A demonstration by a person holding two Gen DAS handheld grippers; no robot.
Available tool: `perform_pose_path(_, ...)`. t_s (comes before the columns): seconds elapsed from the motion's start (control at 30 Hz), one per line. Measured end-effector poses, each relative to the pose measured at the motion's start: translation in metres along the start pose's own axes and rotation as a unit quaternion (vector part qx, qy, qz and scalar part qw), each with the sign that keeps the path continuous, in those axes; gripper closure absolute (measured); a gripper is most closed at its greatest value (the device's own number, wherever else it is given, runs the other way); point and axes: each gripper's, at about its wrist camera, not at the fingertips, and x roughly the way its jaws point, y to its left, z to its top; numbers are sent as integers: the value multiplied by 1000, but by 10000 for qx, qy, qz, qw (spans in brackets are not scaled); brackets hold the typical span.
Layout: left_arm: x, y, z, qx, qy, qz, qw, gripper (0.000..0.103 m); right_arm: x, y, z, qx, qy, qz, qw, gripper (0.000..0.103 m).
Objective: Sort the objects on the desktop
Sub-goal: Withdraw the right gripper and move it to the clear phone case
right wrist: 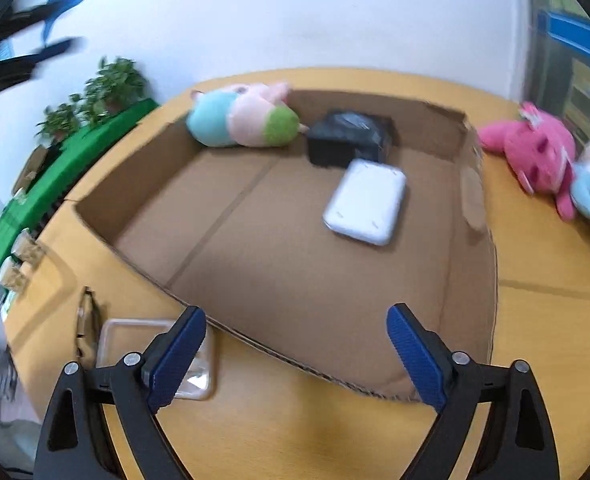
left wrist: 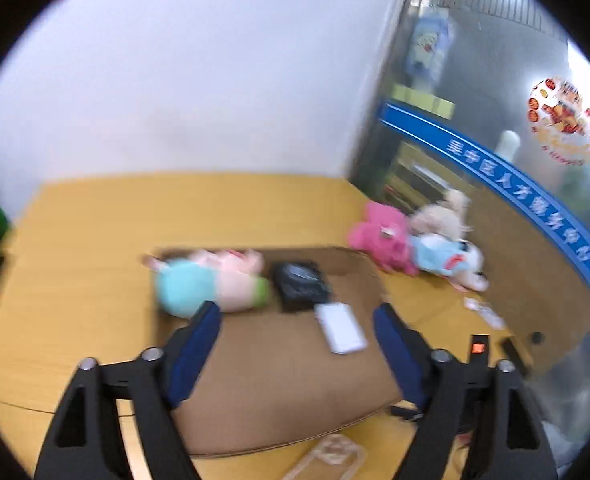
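Note:
A shallow cardboard box lies on the yellow table. In it are a pastel plush toy, a black box and a white flat case; all three also show in the left wrist view: plush, black box, white case. A pink plush and a blue-white plush lie on the table right of the box. My left gripper is open and empty above the box. My right gripper is open and empty over the box's near edge.
A clear plastic lid lies on the table beside my right gripper's left finger. Green planters stand at the far left. A cream plush sits against a glass partition. Small items lie near the table's right edge.

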Motion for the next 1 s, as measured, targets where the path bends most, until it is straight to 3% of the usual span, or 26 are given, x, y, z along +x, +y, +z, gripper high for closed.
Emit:
perform_pose_path(0.1, -10, 13, -14, 79, 41, 317, 9995, 23, 7, -10, -8, 80, -175, 196, 9996, 13)
perform_pose_path(0.23, 25, 42, -55, -191, 726, 605, 9953, 23, 10, -12, -7, -64, -211, 126, 9997, 13)
perform_pose_path(0.5, 78, 74, -122, -963, 1449, 304, 9843, 23, 11, -23, -3, -182, -161, -78, 9997, 13)
perform_pose_path(0.9, 67, 62, -139, -821, 1150, 275, 9896, 24, 6, -24, -3, -161, -95, -318, 9993, 12)
perform_pose_path(1.0, 73, 65, -141, -873, 1293, 316, 9873, 24, -6, -22, -8, -2, -280, 5, 9996, 12)
